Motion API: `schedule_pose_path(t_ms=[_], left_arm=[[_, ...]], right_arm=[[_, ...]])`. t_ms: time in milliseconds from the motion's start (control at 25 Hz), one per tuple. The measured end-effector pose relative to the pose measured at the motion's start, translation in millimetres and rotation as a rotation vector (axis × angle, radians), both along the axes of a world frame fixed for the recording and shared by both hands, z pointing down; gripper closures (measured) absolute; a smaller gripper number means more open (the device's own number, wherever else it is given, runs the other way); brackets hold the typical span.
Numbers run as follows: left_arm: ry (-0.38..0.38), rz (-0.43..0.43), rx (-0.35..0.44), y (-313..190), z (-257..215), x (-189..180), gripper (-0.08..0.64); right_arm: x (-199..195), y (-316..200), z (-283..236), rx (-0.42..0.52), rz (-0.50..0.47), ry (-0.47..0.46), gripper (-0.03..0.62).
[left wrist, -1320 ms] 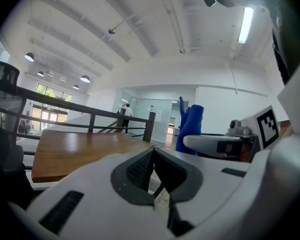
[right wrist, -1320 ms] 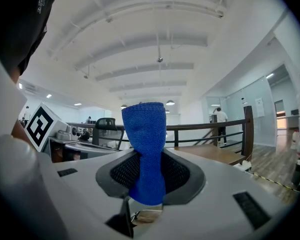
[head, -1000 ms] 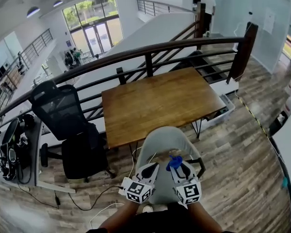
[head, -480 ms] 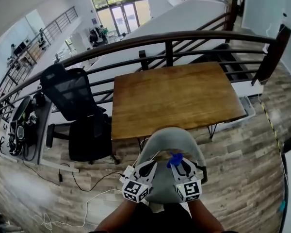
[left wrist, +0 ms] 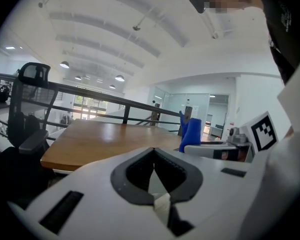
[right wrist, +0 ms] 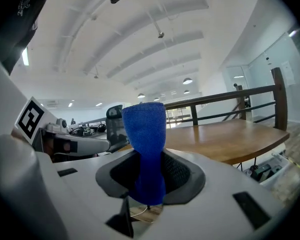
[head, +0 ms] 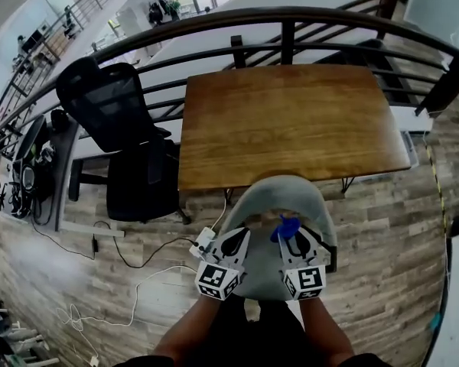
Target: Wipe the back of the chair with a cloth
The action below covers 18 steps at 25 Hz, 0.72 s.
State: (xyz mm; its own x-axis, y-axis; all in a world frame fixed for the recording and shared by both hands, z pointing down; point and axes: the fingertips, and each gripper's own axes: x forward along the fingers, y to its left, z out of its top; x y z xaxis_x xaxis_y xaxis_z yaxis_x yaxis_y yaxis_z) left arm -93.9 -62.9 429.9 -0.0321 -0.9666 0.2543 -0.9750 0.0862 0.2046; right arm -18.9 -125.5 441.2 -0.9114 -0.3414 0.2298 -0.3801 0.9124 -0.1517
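A grey shell chair point(head: 279, 197) stands tucked against the near edge of the wooden table point(head: 291, 121), its back towards me. Both grippers hover side by side just over the chair. My right gripper point(head: 291, 239) point(right wrist: 150, 156) is shut on a blue cloth point(head: 285, 226) point(right wrist: 146, 134), which stands up out of its jaws. The same cloth point(left wrist: 192, 133) shows in the left gripper view. My left gripper point(head: 236, 243) point(left wrist: 154, 150) is shut, with nothing between its jaws. The chair does not show in either gripper view.
A black mesh office chair point(head: 111, 105) stands left of the table. A dark railing point(head: 291, 17) curves behind the table. Cables and a white power strip point(head: 203, 243) lie on the wood floor at the left. A desk with equipment point(head: 27, 174) is at the far left.
The head view has tipped further down and drawn nearer the table. Both grippers stay side by side over the grey chair, the cloth still in the right one.
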Motion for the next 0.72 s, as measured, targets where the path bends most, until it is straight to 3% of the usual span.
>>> schedule_pose_path(t_ms=[360, 720], left_arm=[[0.054, -0.059, 0.005, -20.2, 38.1, -40.3, 0.554], [0.071, -0.101, -0.015, -34.1, 81.3, -69.4, 0.554]], right_arm=[[-54.9, -4.5, 26.8, -0.024, -0.043, 0.004, 0.472], [-99.9, -9.3, 80.4, 0.009, -0.066, 0.113, 0.472]])
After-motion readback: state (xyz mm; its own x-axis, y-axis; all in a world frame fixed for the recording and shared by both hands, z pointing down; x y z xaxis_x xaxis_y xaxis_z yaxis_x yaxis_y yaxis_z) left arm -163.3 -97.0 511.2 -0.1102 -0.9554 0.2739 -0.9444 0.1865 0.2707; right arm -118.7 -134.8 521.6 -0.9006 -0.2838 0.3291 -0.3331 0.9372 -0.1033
